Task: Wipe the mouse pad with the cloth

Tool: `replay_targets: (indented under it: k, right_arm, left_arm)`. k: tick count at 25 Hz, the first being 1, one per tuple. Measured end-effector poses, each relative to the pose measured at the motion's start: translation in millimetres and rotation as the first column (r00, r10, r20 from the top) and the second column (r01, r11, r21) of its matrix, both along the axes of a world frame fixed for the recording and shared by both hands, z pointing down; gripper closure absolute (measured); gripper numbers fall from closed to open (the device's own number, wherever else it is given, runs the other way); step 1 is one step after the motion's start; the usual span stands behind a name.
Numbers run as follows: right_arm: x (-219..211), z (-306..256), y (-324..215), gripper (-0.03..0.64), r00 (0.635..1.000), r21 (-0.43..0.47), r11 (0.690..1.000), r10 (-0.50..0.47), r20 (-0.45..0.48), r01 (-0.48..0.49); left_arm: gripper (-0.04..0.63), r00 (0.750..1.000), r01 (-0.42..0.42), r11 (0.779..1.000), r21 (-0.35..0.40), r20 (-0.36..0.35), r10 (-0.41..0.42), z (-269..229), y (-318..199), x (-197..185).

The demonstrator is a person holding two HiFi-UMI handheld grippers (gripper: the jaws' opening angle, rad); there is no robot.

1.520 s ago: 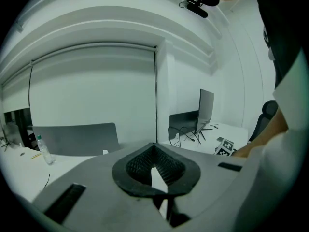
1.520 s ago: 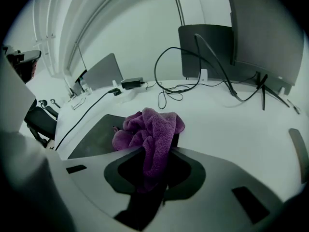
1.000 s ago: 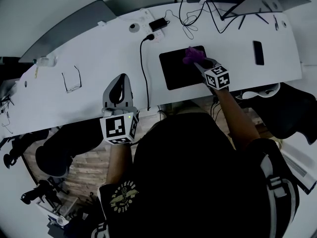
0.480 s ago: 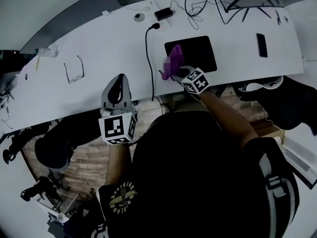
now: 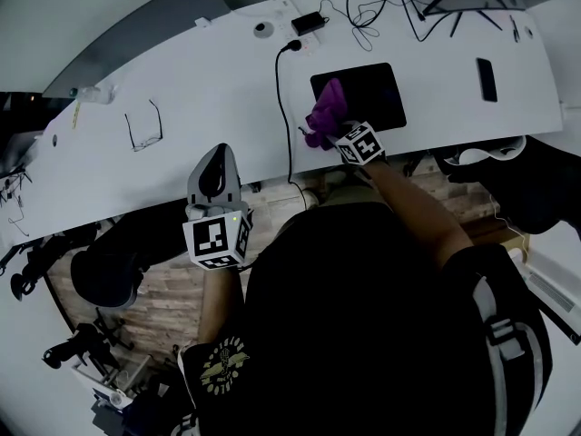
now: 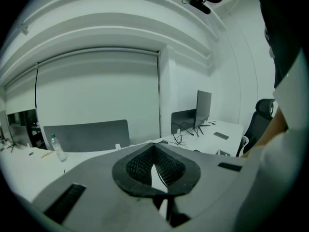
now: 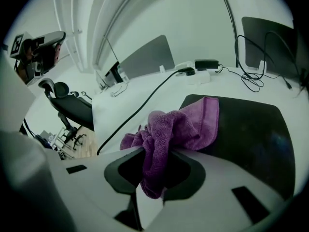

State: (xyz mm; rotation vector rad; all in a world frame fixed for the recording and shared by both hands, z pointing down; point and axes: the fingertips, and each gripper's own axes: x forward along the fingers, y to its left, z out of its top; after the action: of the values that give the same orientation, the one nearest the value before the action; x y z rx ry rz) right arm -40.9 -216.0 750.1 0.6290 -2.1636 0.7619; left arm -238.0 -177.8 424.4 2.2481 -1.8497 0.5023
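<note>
Left gripper (image 5: pixel 218 160): jaws together, nothing between them. I hold it at the near edge of the desk (image 5: pixel 209 80), well apart from the work. It looks parked there to stay out of the way, since this wipe needs one tool only.

Glasses (image 5: pixel 145 125) lie further left on the desk, untouched. Black cable (image 5: pixel 289 107) runs down the desk just left of the mouse pad (image 5: pixel 377 94).

Right gripper (image 5: pixel 338 136): jaws clamped on the purple cloth (image 5: pixel 325 114), pinched at a bunched fold so the loose part trails ahead. In the right gripper view the cloth (image 7: pixel 181 127) drapes out of my gripper (image 7: pixel 154 173) over the left near corner of the mouse pad (image 7: pixel 241 129). One flap lies on the dark surface, the rest spills toward the white desk. A low grip seems to let the trailing flap do the rubbing.

Phone (image 5: pixel 487 78) sits right of the pad, well apart.

Change: a second ago the cloth sat at the pad's far middle. It has since swept across to the left edge, where it was half a second ago too. The left gripper has stayed put.
</note>
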Motion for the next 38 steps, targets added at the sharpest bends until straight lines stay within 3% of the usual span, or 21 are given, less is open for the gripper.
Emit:
replay_targets:
  k: [7, 12, 31, 38]
  right_arm:
    - [18.7, 0.9, -6.1, 0.531, 0.999, 0.0, 1.0, 0.027, -0.018, -0.027]
    - [58.6, 2.0, -19.5, 0.531, 0.993, 0.003, 0.993, 0.116, -0.037, -0.116]
    - [225.6, 8.6, -56.0, 0.529, 0.887, 0.032, 0.898, 0.44, -0.138, -0.44]
    - [256.5, 7.7, -59.4, 0.531, 0.876, 0.061, 0.89, 0.455, -0.162, -0.451]
  left_arm:
    - [0.594, 0.999, -0.046, 0.999, 0.018, -0.018, 0.047, 0.4, -18.1, 18.1]
    - [0.592, 0.996, -0.086, 0.996, 0.027, -0.028, 0.087, 1.4, -33.8, 37.1]
    - [0.593, 0.99, -0.128, 0.989, 0.072, -0.045, 0.131, -8.7, -69.7, 76.0]
    - [0.594, 0.992, -0.123, 0.985, 0.117, -0.017, 0.126, -28.1, -76.7, 80.6]
